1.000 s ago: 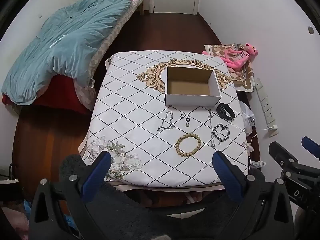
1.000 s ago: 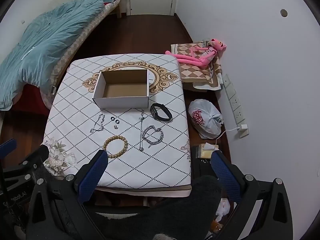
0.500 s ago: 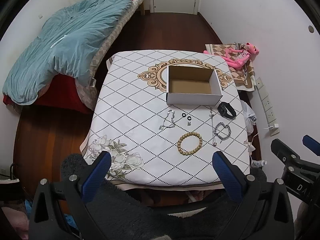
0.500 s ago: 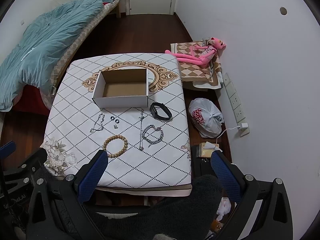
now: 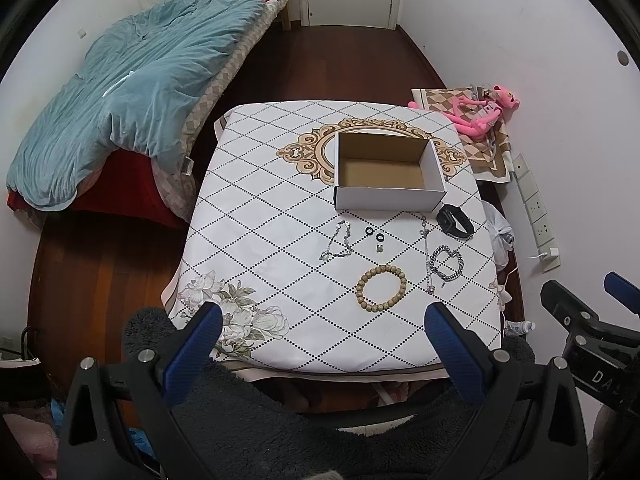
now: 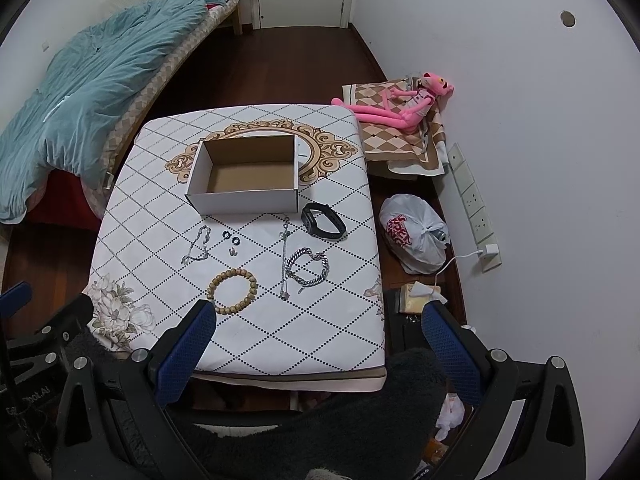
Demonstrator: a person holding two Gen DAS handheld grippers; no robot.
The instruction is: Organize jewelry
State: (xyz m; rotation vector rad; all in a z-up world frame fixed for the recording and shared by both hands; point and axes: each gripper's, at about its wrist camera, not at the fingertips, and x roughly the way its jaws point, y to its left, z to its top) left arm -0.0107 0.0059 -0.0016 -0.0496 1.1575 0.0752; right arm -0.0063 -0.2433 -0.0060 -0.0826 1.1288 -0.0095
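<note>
An empty white cardboard box (image 5: pixel 390 196) (image 6: pixel 246 200) stands open on the table (image 5: pixel 264 216) (image 6: pixel 344 320). In front of it lie a thin silver chain (image 5: pixel 339 241) (image 6: pixel 197 245), two black rings (image 5: pixel 373 233) (image 6: pixel 231 237), a wooden bead bracelet (image 5: pixel 381 288) (image 6: pixel 232 290), a long silver necklace (image 5: pixel 427 256) (image 6: pixel 284 256), a chunky silver chain bracelet (image 5: pixel 447 263) (image 6: pixel 308 267) and a black wristband (image 5: pixel 455 221) (image 6: pixel 323 221). My left gripper (image 5: pixel 320 326) and right gripper (image 6: pixel 320 324) are both open and empty, held above the table's near edge.
A bed with a teal duvet (image 5: pixel 132 92) stands left of the table. A pink plush toy (image 6: pixel 400 106) on a checkered cushion, a white plastic bag (image 6: pixel 416 236) and a power strip (image 6: pixel 474 208) lie on the floor at the right wall.
Both views have shifted slightly; the table sits a little farther away and more centred. The grippers stay open and the jewelry has not moved.
</note>
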